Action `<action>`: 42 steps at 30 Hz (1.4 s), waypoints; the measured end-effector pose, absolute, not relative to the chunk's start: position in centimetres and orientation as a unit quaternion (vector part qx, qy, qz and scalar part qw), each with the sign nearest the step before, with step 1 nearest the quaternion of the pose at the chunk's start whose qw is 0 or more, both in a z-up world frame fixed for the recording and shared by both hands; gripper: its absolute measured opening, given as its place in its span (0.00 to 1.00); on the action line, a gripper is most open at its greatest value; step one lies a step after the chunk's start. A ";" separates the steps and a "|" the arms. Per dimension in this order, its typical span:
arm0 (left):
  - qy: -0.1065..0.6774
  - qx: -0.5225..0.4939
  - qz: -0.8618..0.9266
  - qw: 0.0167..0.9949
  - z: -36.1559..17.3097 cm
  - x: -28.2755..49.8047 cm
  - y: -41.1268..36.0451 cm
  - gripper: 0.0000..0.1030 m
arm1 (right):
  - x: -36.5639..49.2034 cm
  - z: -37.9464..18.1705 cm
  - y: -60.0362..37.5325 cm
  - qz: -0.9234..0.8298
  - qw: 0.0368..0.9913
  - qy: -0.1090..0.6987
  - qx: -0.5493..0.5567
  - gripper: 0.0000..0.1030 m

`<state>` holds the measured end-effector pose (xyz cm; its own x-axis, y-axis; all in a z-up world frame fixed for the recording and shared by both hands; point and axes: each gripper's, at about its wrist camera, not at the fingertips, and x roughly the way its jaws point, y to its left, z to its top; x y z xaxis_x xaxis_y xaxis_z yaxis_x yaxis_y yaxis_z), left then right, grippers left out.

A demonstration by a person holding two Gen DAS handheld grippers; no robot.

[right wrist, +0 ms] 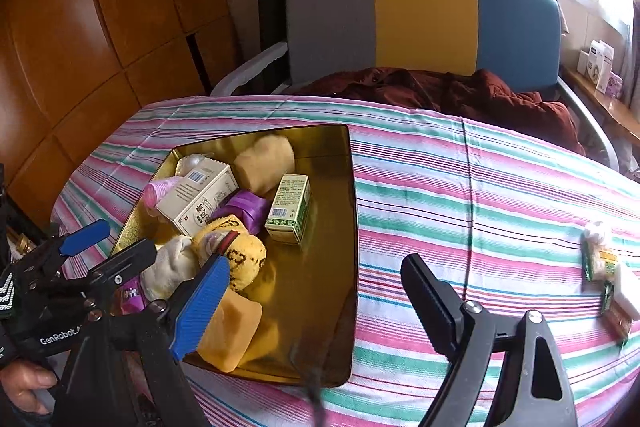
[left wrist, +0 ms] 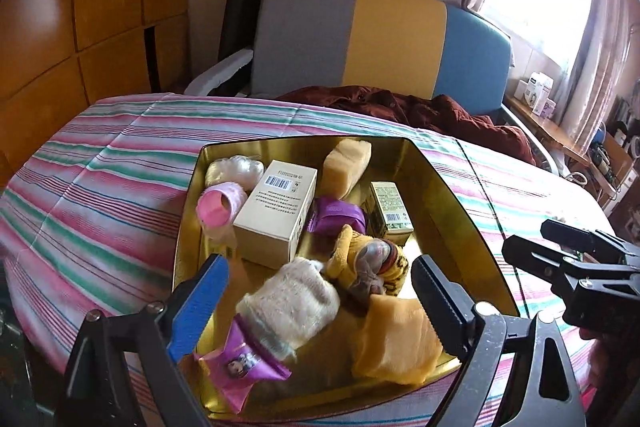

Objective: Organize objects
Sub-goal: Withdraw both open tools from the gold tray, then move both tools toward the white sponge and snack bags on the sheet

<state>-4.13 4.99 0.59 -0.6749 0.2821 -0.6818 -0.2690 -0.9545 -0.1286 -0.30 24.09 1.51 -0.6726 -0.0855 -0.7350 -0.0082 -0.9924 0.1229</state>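
Both sets of jaws stand wide apart with nothing pressed between the pads. Your left gripper (left wrist: 320,291) hovers over the near end of the gold tin (left wrist: 448,187), its fingers either side of the cream plush roll (left wrist: 292,303) without touching it. Your right gripper (right wrist: 316,291) hangs just off the tin's right wall, over the striped cloth (right wrist: 500,195).

Most of what you are sorting already lies in the tin: the white carton (left wrist: 276,211) toward the far left, the green box (left wrist: 390,207) toward the far right, the purple sachet (left wrist: 336,219) between them, the yellow sponge (left wrist: 396,339) at the near right corner, and the pink sachet (left wrist: 240,367) riding up over the near rim. Well to the right of the tin, some small wrapped packets (right wrist: 604,271) still sit on the cloth, so the job looks close to done but not finished.

Watch the pink sachet: it looks only half inside, and a brush from your left fingers as you pull away could flick it back out. The near end is heaped, so a low sweep may drag the plush roll or the yellow tiger-print toy (left wrist: 368,263) with you. The tin looks light on a loose cloth; a bump from your right gripper could slide it. The far packets look small and slick, so a shallow grasp may squirt them sideways.
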 end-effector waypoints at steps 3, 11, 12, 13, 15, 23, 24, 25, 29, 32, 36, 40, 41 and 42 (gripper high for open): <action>-0.005 -0.373 0.916 0.146 0.5 -3.5 4.8 0.92 | 0.0 1.4 24.2 -0.913 0.017 -0.058 0.404 0.86; 0.003 -0.375 0.916 0.144 0.3 -2.5 5.0 0.92 | 1.2 1.1 24.2 -0.913 0.010 -0.055 0.405 0.86; 0.006 -0.372 0.917 0.146 0.4 -2.3 5.2 0.92 | 1.3 1.1 24.2 -0.913 0.009 -0.055 0.405 0.86; 0.009 -0.370 0.917 0.148 0.5 -2.2 5.2 0.92 | 1.5 1.1 24.3 -0.913 0.009 -0.057 0.405 0.86; 0.019 -0.362 0.920 0.150 0.8 -1.7 5.6 0.92 | 1.7 1.1 24.5 -0.913 0.008 -0.059 0.404 0.86; 0.035 -0.357 0.917 0.173 1.2 -0.8 7.2 0.92 | 2.4 0.5 25.9 -0.908 -0.012 -0.066 0.414 0.86; 0.038 -0.356 0.917 0.177 1.2 -0.7 7.4 0.92 | 2.5 0.5 26.4 -0.907 -0.016 -0.069 0.414 0.86; 0.041 -0.357 0.915 0.182 1.3 -0.6 7.7 0.92 | 2.7 0.5 26.7 -0.907 -0.019 -0.072 0.414 0.86; 0.049 -0.356 0.912 0.200 1.5 -0.4 8.8 0.92 | 3.1 0.2 28.6 -0.905 -0.034 -0.090 0.414 0.86; 0.055 -0.355 0.909 0.211 1.6 -0.2 9.6 0.92 | 3.4 -0.2 30.2 -0.900 -0.047 -0.103 0.420 0.86; 0.058 -0.360 0.904 0.225 1.4 -0.1 10.7 0.92 | 3.4 -1.0 32.1 -0.890 -0.068 -0.117 0.435 0.86; 0.067 -0.361 0.897 0.247 1.3 0.3 11.9 0.92 | 3.6 -2.0 34.6 -0.874 -0.092 -0.144 0.454 0.86; 0.070 -0.360 0.895 0.254 1.3 0.4 12.2 0.92 | 3.7 -2.2 35.5 -0.869 -0.100 -0.157 0.458 0.86; 0.072 -0.360 0.894 0.258 1.2 0.5 12.5 0.92 | 3.9 -2.4 36.1 -0.866 -0.106 -0.165 0.460 0.86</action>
